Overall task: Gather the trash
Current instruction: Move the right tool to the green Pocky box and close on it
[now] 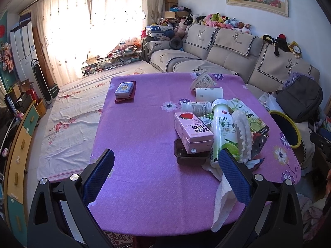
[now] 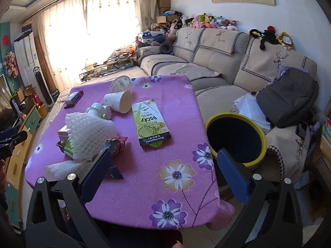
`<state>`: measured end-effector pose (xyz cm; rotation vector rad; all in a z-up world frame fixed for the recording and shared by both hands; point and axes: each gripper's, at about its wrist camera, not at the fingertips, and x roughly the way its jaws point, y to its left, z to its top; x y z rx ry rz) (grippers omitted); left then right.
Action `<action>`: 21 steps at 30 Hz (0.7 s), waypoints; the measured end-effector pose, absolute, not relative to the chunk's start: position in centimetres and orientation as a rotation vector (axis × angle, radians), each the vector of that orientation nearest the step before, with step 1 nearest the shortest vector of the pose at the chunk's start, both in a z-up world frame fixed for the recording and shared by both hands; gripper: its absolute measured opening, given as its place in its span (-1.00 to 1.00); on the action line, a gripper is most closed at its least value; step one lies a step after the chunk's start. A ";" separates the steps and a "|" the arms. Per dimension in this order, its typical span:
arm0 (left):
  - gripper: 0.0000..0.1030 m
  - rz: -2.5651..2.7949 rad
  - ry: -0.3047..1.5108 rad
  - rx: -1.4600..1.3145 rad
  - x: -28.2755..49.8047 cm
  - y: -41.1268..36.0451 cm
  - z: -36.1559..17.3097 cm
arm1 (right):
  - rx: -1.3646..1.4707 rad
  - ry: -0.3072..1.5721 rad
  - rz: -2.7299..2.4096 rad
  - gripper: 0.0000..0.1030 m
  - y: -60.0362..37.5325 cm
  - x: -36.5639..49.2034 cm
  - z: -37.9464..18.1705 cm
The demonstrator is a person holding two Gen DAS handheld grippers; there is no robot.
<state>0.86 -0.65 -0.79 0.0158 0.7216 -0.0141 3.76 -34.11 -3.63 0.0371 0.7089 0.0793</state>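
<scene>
Both grippers hover over the purple desk (image 1: 144,144) with jaws spread, empty. The left gripper (image 1: 165,161) has the trash pile ahead to its right: carton (image 1: 192,132), bottle (image 1: 222,132), foam net (image 1: 243,138). The right gripper (image 2: 163,161) has the Pocky box (image 2: 150,122) ahead between its jaws, the bin (image 2: 235,138) beyond its right jaw.

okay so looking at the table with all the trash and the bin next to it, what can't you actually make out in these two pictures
- Bin contents: both views, its inside is too dark.
- Brown tray: left wrist view, mostly covered by the pink strawberry milk carton.
- Coconut water bottle: its base sits behind the left tongs; in the right wrist view the white foam net covers it.
- Window: overexposed in both views.
</scene>
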 end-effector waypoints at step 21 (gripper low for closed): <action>0.93 -0.064 0.795 0.050 7.1 -1.5 -3.3 | -0.154 0.978 0.204 0.88 -30.2 23.0 -12.7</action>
